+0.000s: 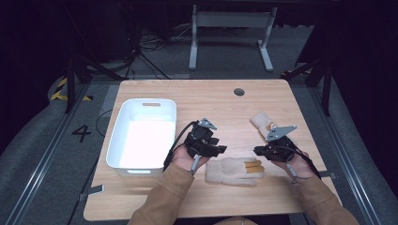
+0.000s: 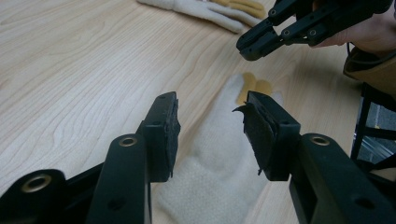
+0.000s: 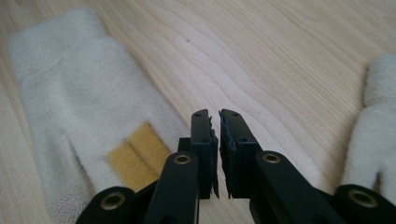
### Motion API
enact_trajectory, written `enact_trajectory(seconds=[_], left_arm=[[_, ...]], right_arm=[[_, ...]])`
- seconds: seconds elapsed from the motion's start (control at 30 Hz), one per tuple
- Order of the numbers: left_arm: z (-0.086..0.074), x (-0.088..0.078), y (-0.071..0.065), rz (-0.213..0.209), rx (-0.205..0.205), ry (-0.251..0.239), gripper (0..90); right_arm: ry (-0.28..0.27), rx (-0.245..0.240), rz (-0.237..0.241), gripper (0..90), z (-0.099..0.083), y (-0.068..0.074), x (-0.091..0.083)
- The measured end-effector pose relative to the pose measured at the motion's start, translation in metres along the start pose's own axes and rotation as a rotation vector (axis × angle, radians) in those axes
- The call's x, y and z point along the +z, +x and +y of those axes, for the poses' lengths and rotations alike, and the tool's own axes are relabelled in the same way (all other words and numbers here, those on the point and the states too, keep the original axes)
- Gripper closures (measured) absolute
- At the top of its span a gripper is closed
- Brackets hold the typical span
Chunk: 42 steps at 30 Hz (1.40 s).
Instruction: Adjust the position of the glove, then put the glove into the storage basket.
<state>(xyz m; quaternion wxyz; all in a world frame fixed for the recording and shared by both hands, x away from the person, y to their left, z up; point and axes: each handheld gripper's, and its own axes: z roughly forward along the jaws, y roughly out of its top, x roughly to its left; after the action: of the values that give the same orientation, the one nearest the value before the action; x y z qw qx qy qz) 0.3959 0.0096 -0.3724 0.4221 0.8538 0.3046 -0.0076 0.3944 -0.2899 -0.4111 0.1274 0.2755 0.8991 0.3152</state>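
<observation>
A cream knitted glove (image 1: 232, 171) with mustard-yellow fingertips lies flat near the table's front edge, between my two grippers. A second cream glove (image 1: 261, 121) lies farther back, behind the right gripper. My left gripper (image 1: 223, 149) hovers at the near glove's cuff end. In the left gripper view it (image 2: 210, 100) stands open, with the glove (image 2: 210, 182) on the table below and nothing between the pads. My right gripper (image 1: 257, 151) is at the glove's finger end. In the right gripper view it (image 3: 214, 114) is all but shut, a thin slit between its pads, nothing in it.
A white plastic bin (image 1: 123, 126) stands on the left of the wooden table (image 1: 211, 101). A round cable hole (image 1: 239, 92) sits near the back edge. The right gripper view has the near glove (image 3: 79, 98) at left and the far glove (image 3: 378, 135) at right.
</observation>
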Motion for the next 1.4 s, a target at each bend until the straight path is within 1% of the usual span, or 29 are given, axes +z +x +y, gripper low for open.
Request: enact_trajectory(seconds=[0.13, 0.33, 0.4, 0.47, 0.63, 0.7, 0.8, 0.93, 1.0, 1.2, 1.3, 1.4], left_arm=[[0.001, 0.000, 0.001, -0.007, -0.004, -0.003, 55.0], [0.001, -0.004, 0.000, -0.009, -0.002, -0.012, 55.2], [0.001, -0.006, 0.001, -0.007, -0.008, -0.014, 55.1], [0.000, -0.006, 0.001, -0.007, -0.009, -0.014, 55.1], [-0.002, -0.008, 0.001, -0.002, -0.009, -0.012, 55.1], [-0.003, -0.009, 0.002, 0.004, -0.009, -0.008, 55.1], [-0.005, -0.011, 0.003, 0.005, -0.019, -0.008, 54.9], [-0.009, -0.015, 0.005, 0.017, -0.029, 0.001, 54.4], [-0.012, -0.017, 0.005, 0.022, -0.036, 0.001, 54.2], [-0.018, -0.022, 0.007, 0.035, -0.047, 0.009, 53.7], [-0.022, -0.025, 0.008, 0.042, -0.056, 0.010, 53.6], [-0.025, -0.028, 0.009, 0.052, -0.063, 0.012, 53.5]], right_arm=[[-0.029, 0.013, -0.019, 82.4, -0.002, -0.002, -0.008], [-0.052, 0.034, -0.043, 82.4, -0.005, -0.006, -0.016], [-0.072, 0.052, -0.063, 82.4, -0.006, -0.010, -0.022], [-0.081, 0.055, -0.072, 82.4, -0.006, -0.012, -0.024], [-0.094, 0.087, -0.096, 81.1, -0.007, -0.019, -0.029], [-0.099, 0.107, -0.105, 79.4, -0.008, -0.023, -0.030], [-0.100, 0.123, -0.121, 77.4, -0.008, -0.028, -0.031], [-0.103, 0.158, -0.137, 75.0, -0.007, -0.036, -0.031], [-0.105, 0.167, -0.143, 73.4, -0.007, -0.040, -0.030], [-0.105, 0.199, -0.181, 71.4, -0.008, -0.053, -0.027], [-0.102, 0.203, -0.188, 70.6, -0.009, -0.060, -0.025], [-0.101, 0.229, -0.194, 68.8, -0.011, -0.068, -0.021]])
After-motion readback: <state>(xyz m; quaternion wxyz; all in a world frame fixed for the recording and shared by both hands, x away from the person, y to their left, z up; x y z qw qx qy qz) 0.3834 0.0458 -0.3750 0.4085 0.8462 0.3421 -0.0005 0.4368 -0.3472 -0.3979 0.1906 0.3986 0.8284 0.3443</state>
